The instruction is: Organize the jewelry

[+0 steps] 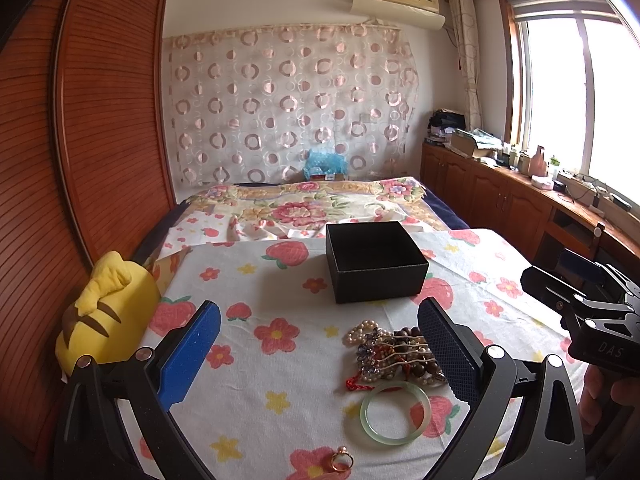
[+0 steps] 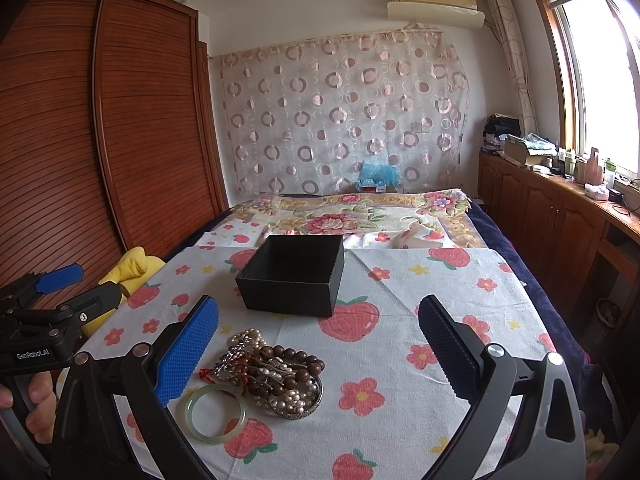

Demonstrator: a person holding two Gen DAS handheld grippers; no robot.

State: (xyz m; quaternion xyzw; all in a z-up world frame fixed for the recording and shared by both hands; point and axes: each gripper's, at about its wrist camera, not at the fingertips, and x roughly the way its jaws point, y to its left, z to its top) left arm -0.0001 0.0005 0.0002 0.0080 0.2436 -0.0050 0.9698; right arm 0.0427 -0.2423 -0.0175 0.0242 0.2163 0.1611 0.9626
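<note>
An open, empty black box (image 1: pixel 374 260) (image 2: pixel 292 276) stands on the strawberry-print cloth (image 1: pixel 260 360). In front of it lies a tangled pile of pearl and brown bead strands (image 1: pixel 394 354) (image 2: pixel 272 372). A pale green jade bangle (image 1: pixel 396 414) (image 2: pixel 216 414) sits just before the pile, and a gold ring (image 1: pixel 342 460) lies nearest the left wrist camera. My left gripper (image 1: pixel 320 350) is open, with the pile by its right finger. My right gripper (image 2: pixel 318 350) is open too, with the pile by its left finger. Neither holds anything.
A yellow plush toy (image 1: pixel 108 312) lies at the cloth's left edge, beside a wooden wardrobe (image 2: pixel 120 140). A floral blanket (image 2: pixel 352 216) covers the bed behind the box. Wooden cabinets (image 2: pixel 552 216) run along the right wall under the window. A hand (image 2: pixel 38 404) holds the left gripper's handle.
</note>
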